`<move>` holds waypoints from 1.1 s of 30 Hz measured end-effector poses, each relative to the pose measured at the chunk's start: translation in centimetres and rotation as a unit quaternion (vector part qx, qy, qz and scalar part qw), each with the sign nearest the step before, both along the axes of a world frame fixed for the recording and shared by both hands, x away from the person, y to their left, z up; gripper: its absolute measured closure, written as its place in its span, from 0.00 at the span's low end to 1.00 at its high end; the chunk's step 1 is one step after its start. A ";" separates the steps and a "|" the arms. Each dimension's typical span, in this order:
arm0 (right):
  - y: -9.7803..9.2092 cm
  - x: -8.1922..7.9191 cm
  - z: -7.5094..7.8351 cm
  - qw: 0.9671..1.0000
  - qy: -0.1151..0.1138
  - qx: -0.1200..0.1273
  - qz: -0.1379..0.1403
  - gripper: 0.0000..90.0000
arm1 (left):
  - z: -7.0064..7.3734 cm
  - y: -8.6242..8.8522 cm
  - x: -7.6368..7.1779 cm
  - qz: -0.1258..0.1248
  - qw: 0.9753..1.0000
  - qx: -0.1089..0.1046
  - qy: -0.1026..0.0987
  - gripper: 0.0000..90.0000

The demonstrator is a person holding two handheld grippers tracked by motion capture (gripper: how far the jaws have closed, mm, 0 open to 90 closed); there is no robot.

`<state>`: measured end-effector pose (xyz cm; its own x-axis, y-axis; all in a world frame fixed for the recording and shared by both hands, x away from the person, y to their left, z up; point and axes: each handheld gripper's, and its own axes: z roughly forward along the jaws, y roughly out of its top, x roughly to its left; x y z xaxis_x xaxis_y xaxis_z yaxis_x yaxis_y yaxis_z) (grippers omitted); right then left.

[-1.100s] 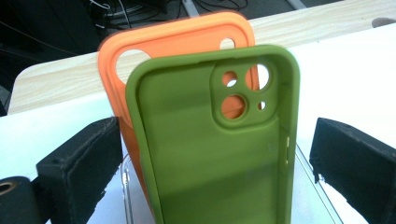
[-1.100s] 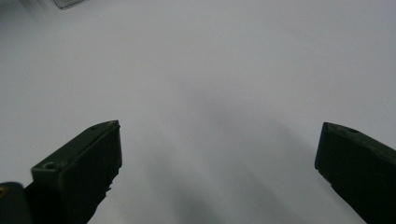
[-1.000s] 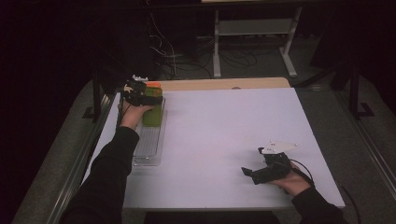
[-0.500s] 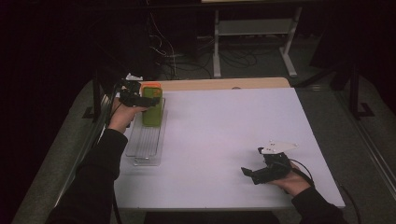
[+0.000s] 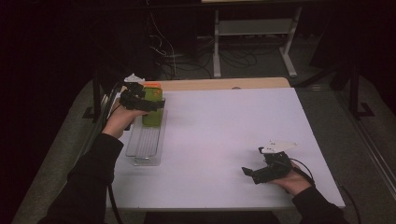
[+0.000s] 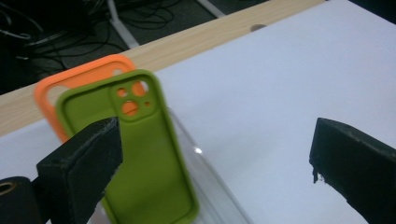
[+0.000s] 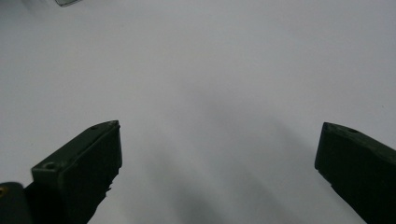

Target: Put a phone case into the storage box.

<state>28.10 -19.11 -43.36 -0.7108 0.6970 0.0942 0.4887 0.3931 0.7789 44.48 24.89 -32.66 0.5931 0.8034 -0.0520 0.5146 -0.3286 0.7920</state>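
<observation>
Left gripper hangs wide apart by the green phone case.
To grip well, it centres on the case edge, clear of the orange case and clear rack; right gripper rests apart.

White bench, wooden strip along its far edge.
A clear rack sits directly on the bench near its left edge; the right hand rests near the front right.

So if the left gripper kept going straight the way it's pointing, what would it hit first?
Most likely the green phone case, standing in the clear rack just ahead of the open left gripper. It sits nearer the left jaw than the middle, so depth is uncertain; the orange phone case stands behind it.
</observation>
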 end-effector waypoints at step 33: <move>-0.4 0.7 0.9 1.000 0.002 -0.007 0.013 0.00 | -2.9 -1.2 -7.8 -0.105 0.994 -0.016 -0.011 0.00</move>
<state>28.78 -19.51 -42.42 -0.7277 0.6801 0.0885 0.4821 0.4154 0.7713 36.67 23.72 -35.60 0.7493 0.6594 -0.0609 0.4192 -0.4012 0.8145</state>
